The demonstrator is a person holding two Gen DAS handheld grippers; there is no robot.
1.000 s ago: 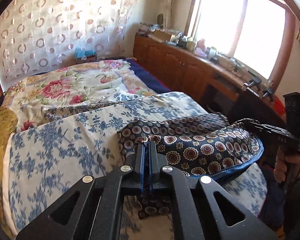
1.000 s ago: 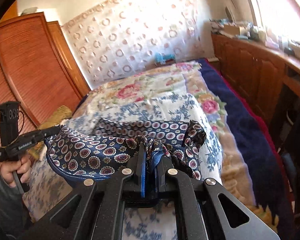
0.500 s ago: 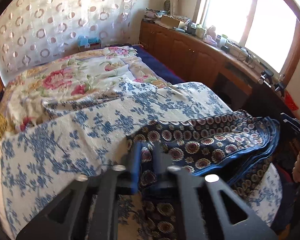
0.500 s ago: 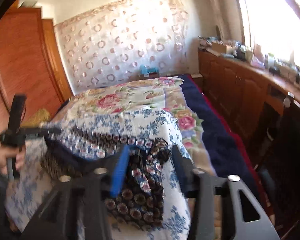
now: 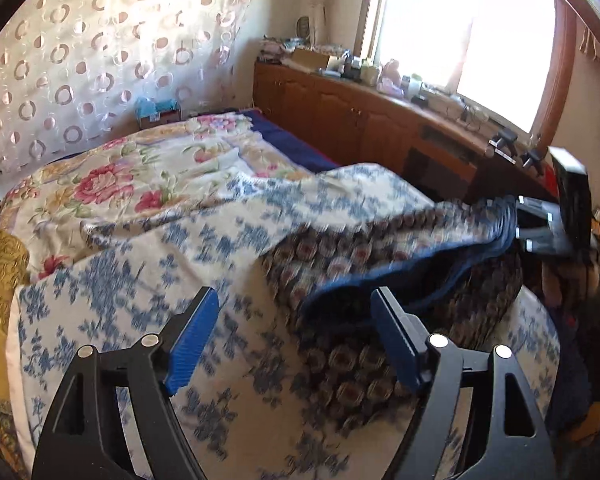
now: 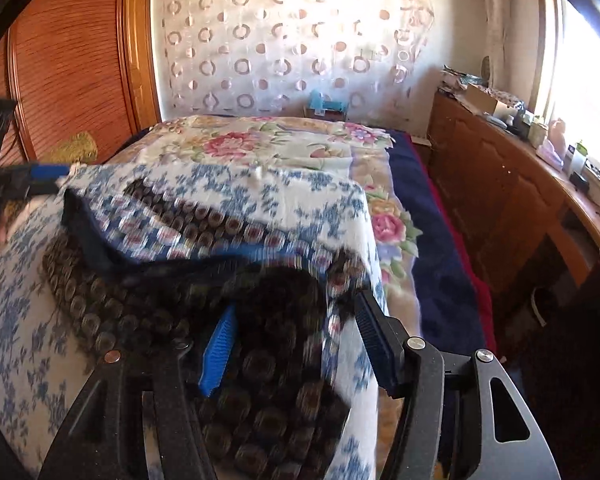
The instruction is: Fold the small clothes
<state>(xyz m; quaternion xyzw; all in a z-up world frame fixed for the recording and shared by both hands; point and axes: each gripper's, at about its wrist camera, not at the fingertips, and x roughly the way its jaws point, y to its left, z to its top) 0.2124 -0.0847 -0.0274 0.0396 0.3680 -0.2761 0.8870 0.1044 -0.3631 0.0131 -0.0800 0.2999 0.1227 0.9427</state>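
Left wrist view shows the left gripper (image 5: 294, 332) with its blue pads wide apart over the bed, and nothing is between them except the blue-flowered sheet (image 5: 140, 280) below; the patterned garment (image 5: 380, 264) lies just beside the right pad, not pinched. From the right wrist view, the right gripper (image 6: 292, 340) is also parted, and the dark cloth with round medallions sits loosely between its fingers, but the pads do not seem to press on it. Both pairs of jaws have just been opening, so I judge that this is the release step: one fold has been laid down and the cloth is let go. The garment rests now on the blue-flowered sheet near the foot of the bed, with its navy edge (image 5: 400, 276) turned up and the shape somewhat bunched; the picture is blurred, so I cannot tell how neat the fold is. A second ago both grippers were clamped shut on the cloth and held it stretched between them above the sheet; now it has dropped and lies slack. The flowered quilt (image 5: 112, 184) behind and the wooden cabinet (image 5: 340, 116) under the window look the same. For the next move I think the hands must draw back clear of the cloth, then find a fresh edge or corner to pinch for the following fold, without dragging the layers already placed.
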